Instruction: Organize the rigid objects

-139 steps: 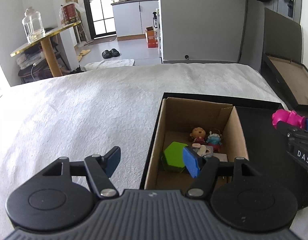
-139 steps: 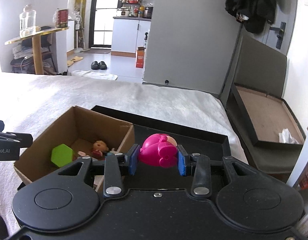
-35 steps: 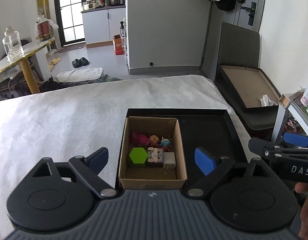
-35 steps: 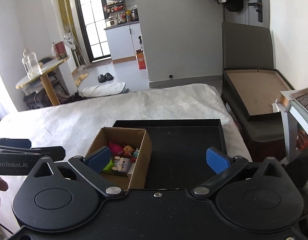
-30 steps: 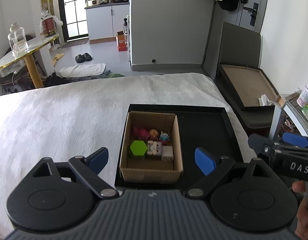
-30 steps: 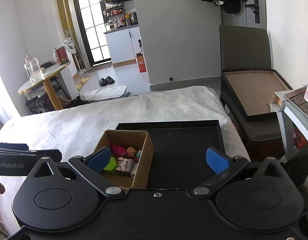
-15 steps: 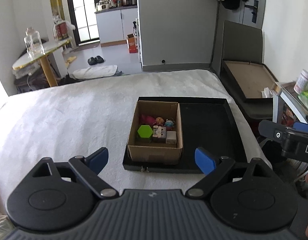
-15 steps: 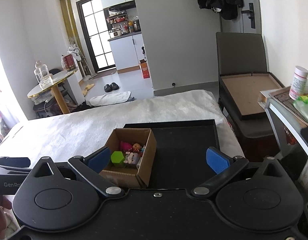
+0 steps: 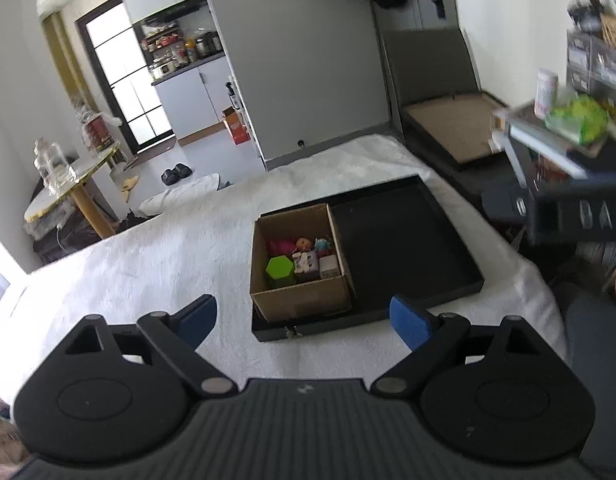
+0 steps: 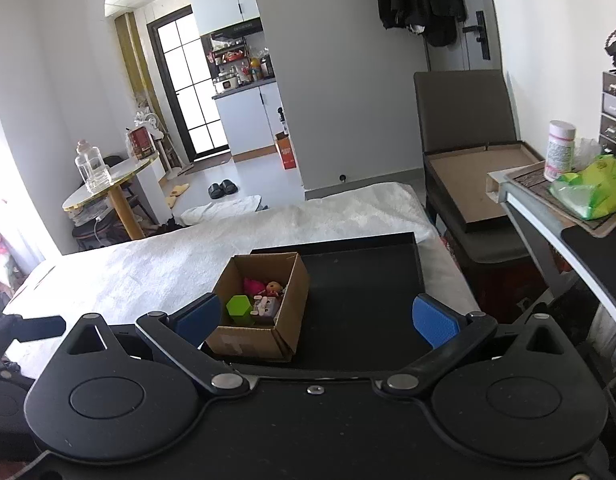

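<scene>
On the white bedspread (image 9: pixel 155 256) lay a shallow black tray (image 9: pixel 404 240), close to the bed's right edge, and a brown cardboard box (image 9: pixel 303 302) stood inside the tray, pushed into its near left corner so that the rest of the black floor to the right was bare. Within the box sat the toys: a green hexagonal block (image 9: pixel 280 269) toward the near left, a pink figure (image 9: pixel 279 246) behind it against the far wall, a small doll with an orange head (image 9: pixel 303 244) beside the pink one, a little blue figure (image 9: pixel 323 245) next along, and in front of those a white blocky toy (image 9: pixel 305 263) and a pale cube (image 9: pixel 329 266) near the box's right wall. From the other side the green block (image 10: pixel 239 306), the pink figure (image 10: pixel 253 285) and the doll (image 10: pixel 273 289) showed over the box's rim (image 10: pixel 267 258). Both tools hung above the near edge of the bed, well apart from the tray. The left gripper (image 9: pixel 303 318) had its blue pads (image 9: pixel 408 322) spread wide with nothing between them, and the right gripper (image 10: pixel 316 316) was likewise wide apart and empty, its blue pads (image 10: pixel 434 320) framing the box and tray. At the right margin of the left view the other tool's body (image 9: pixel 580 216) appeared blurred.
</scene>
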`<action>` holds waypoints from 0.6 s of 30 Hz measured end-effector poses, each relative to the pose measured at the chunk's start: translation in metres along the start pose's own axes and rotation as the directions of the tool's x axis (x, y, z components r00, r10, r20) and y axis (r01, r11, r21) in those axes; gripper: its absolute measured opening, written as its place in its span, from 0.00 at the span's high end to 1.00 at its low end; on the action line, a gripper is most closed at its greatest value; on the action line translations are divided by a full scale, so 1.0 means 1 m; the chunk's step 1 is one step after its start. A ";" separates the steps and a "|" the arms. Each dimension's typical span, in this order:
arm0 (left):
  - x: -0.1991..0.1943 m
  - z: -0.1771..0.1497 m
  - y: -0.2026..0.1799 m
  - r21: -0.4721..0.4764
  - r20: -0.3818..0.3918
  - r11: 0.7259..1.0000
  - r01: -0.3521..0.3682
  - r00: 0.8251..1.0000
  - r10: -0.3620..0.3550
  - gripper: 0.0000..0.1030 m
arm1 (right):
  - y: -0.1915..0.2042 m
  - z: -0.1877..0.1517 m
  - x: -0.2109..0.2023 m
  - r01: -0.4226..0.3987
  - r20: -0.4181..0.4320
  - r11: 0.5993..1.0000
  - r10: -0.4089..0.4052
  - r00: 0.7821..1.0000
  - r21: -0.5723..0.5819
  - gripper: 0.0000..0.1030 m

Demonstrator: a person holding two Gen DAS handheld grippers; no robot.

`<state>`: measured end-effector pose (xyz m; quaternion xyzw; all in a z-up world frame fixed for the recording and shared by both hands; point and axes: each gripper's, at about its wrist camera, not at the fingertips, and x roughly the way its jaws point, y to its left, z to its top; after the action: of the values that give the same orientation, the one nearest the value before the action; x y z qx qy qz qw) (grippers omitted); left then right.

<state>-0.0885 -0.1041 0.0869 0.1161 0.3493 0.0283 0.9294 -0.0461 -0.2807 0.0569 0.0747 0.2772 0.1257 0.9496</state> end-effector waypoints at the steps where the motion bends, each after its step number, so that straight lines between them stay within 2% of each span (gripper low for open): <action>1: -0.001 0.001 0.002 -0.021 0.001 1.000 0.004 1.000 -0.004 0.10 | 0.000 -0.002 -0.003 -0.001 0.001 1.000 0.001 1.000 -0.002 0.00; 4: -0.007 -0.001 0.008 -0.084 0.023 0.996 -0.001 1.000 0.003 0.10 | -0.004 -0.006 -0.010 0.012 0.004 1.000 -0.012 1.000 0.006 0.00; 8: -0.011 -0.010 0.008 -0.120 0.056 0.992 -0.028 0.998 0.035 0.10 | -0.005 -0.012 -0.018 0.036 0.004 0.999 -0.036 0.999 -0.009 0.00; 14: -0.006 -0.026 0.006 -0.188 0.037 0.982 0.000 0.999 0.007 0.10 | 0.000 -0.020 -0.025 0.070 0.002 0.996 -0.070 0.998 -0.052 0.00; 18: -0.009 -0.027 0.013 -0.186 0.048 0.983 -0.001 0.999 0.010 0.10 | -0.003 -0.026 -0.030 0.079 -0.016 0.995 -0.080 0.997 -0.053 0.00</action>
<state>-0.1129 -0.0873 0.0764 0.0303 0.3221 0.0605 0.9443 -0.0838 -0.2901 0.0499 0.0374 0.2850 0.0955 0.9530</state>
